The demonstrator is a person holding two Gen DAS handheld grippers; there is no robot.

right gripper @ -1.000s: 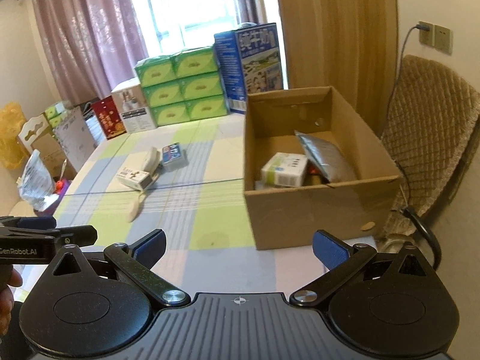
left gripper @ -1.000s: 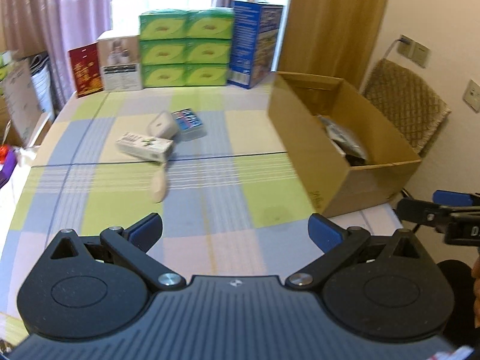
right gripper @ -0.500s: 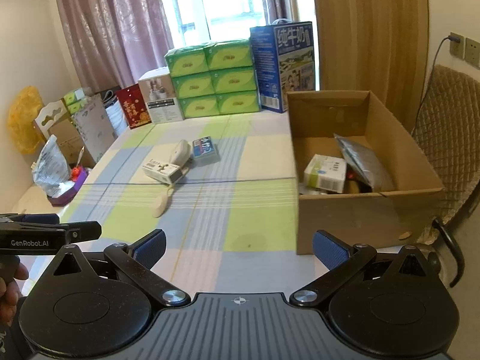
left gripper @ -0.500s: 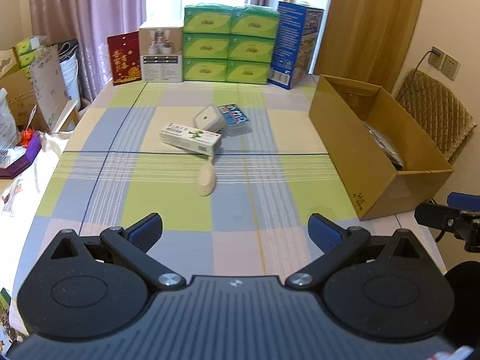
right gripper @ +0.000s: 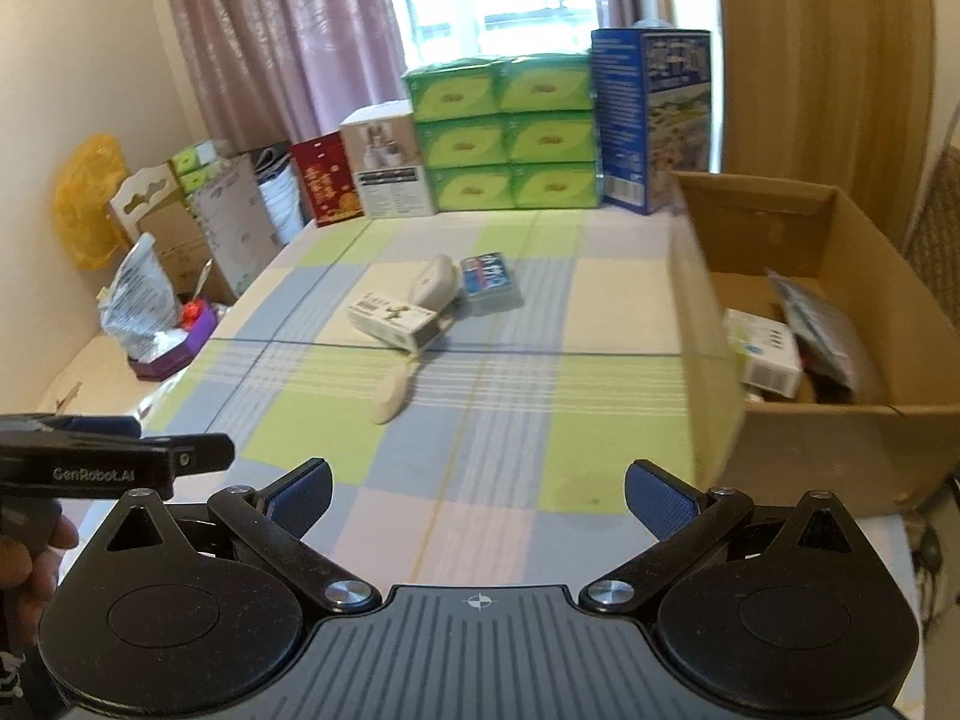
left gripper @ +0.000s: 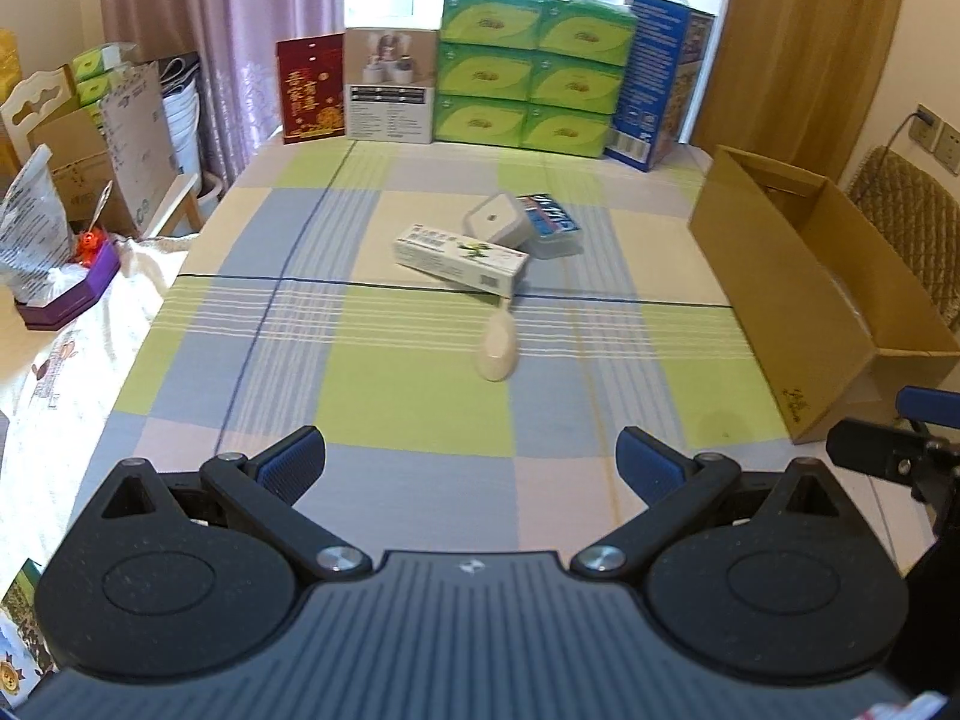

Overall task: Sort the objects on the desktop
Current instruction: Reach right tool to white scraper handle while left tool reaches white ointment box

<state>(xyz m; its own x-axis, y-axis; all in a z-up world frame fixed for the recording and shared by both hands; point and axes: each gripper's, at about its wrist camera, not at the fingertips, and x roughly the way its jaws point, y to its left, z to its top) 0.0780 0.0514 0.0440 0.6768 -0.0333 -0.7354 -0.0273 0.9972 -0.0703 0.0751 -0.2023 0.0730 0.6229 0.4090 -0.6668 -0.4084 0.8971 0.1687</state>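
Observation:
On the checked tablecloth [left gripper: 414, 402] lie a cream spoon-shaped piece [left gripper: 498, 348], a long white carton with green print [left gripper: 459, 258], a white square container [left gripper: 498, 221] and a blue card pack [left gripper: 549, 222], clustered mid-table. The right wrist view shows the same cream piece [right gripper: 393, 396], carton [right gripper: 393, 318], container [right gripper: 433, 281] and pack [right gripper: 487, 276]. My left gripper [left gripper: 471, 465] is open and holds nothing, well short of the cream piece. My right gripper [right gripper: 479, 495] is open too, near the table's front edge. An open cardboard box [right gripper: 852, 444] on the right holds a white carton [right gripper: 762, 354] and a grey pouch [right gripper: 810, 324].
Green tissue boxes [left gripper: 534, 69], a tall blue carton [left gripper: 660, 78], a white box [left gripper: 389, 93] and a red card [left gripper: 309, 90] line the far edge. Bags and boxes crowd the left side [left gripper: 54, 264]. A wicker chair [left gripper: 900, 210] stands behind the cardboard box [left gripper: 822, 300].
Both views have swung left and lifted, so the loose objects now sit nearer the centre and the box lies further right. Both grippers stay open.

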